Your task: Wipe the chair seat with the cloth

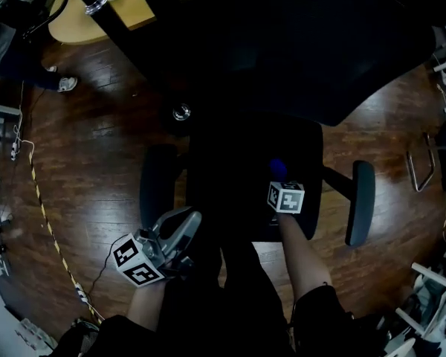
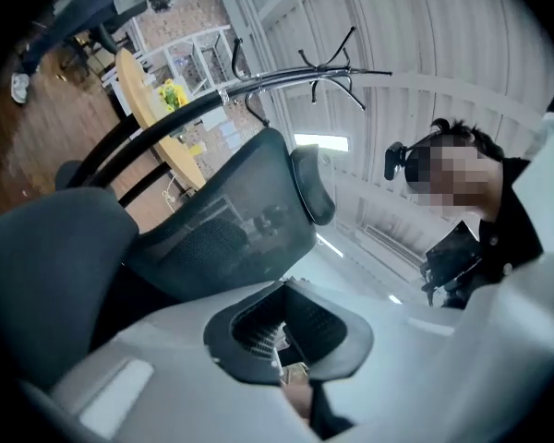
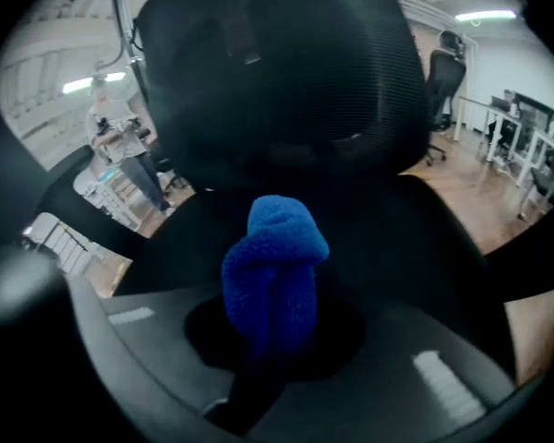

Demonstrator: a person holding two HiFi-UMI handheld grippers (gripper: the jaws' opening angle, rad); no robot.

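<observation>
The right gripper (image 1: 280, 183) is clamping a bunched blue cloth (image 1: 277, 169) between its jaws, holding it over the black chair seat (image 1: 227, 158) just right of the frame's centre. The left gripper (image 1: 187, 226) is hanging at the lower left, near the armrest (image 1: 157, 186). Its jaws are sitting together with nothing between them, pointing up toward the mesh backrest (image 1: 297, 43).

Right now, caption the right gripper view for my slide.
Right gripper holding a bunched blue cloth before the black chair.

Dim, underexposed frames (fisheye-warped edges)
</observation>
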